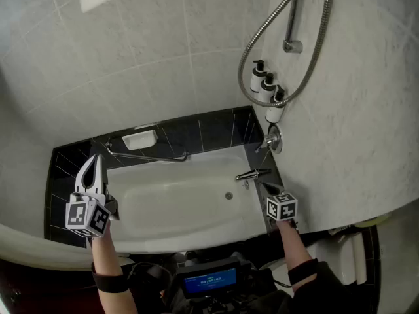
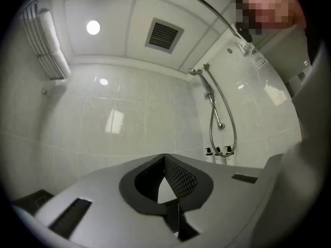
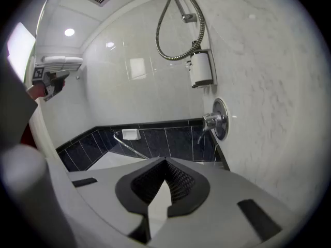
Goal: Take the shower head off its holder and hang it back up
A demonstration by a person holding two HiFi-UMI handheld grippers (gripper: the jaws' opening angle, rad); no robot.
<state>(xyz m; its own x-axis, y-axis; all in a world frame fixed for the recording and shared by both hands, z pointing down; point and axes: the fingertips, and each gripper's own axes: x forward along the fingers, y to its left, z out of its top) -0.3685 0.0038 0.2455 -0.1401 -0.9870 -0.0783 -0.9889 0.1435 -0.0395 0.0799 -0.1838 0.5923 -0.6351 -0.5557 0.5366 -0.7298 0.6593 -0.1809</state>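
Jaws of both grippers are clenched together, gripping nothing. Left gripper (image 2: 165, 160) hovers by the left end of the bathtub (image 1: 183, 198), right gripper (image 3: 165, 161) near the faucet (image 1: 252, 174). Shower head (image 2: 193, 72) sits in its holder high on the wall, well apart from both; its hose (image 1: 314, 57) loops down to three bottles (image 1: 267, 87).

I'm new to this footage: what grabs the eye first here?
The white bathtub, framed in dark tile, fills the middle of the head view. A metal shower hose hangs on the right wall, looping down by three pump bottles. The left hand-held gripper and right hand-held gripper, both shut and empty, flank the tub's near side.
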